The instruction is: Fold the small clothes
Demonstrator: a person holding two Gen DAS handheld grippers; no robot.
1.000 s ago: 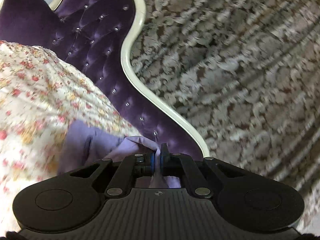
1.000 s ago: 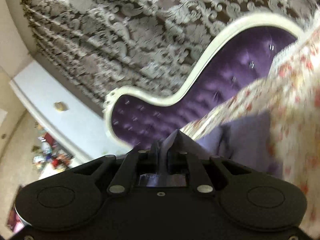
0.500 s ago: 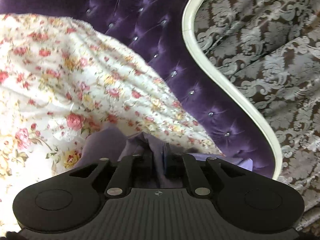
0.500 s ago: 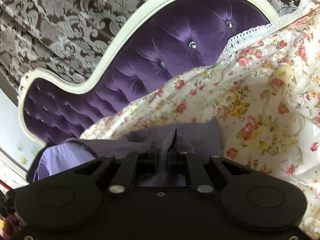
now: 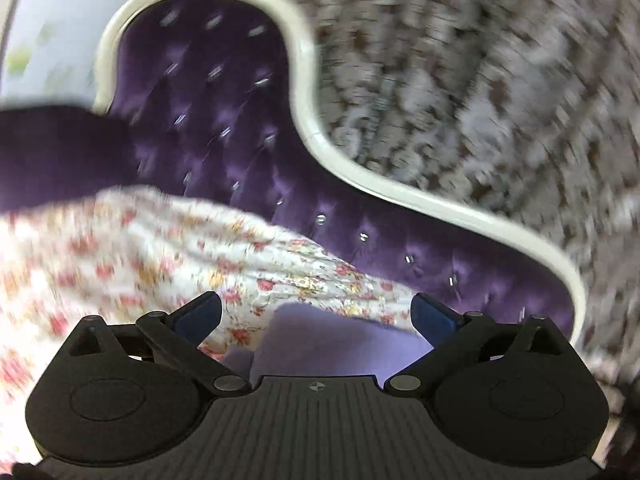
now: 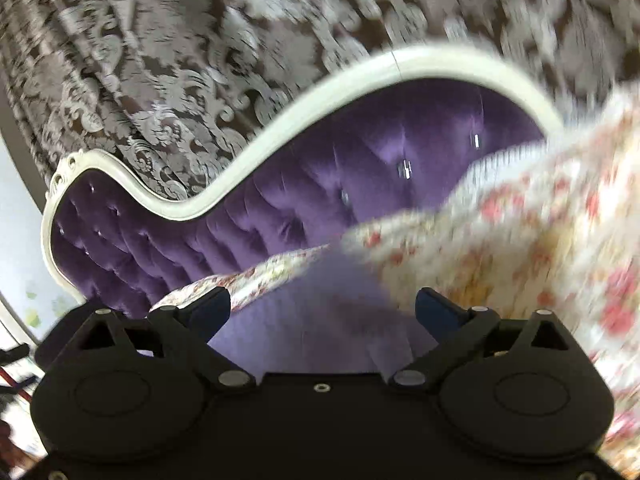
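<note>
A lilac garment lies on the flowered sheet just under and ahead of my left gripper, which is open and holds nothing. In the right wrist view the same lilac garment lies between the spread fingers of my right gripper, which is open and empty too. Both views are blurred by motion.
A purple tufted headboard with a white curved frame stands behind the bed; it also shows in the right wrist view. Grey damask wallpaper covers the wall. The flowered sheet rises at the right.
Both grippers were shut on the lilac garment and have opened and let it go. The garment now lies on the sheet. Both cameras have tilted up.
</note>
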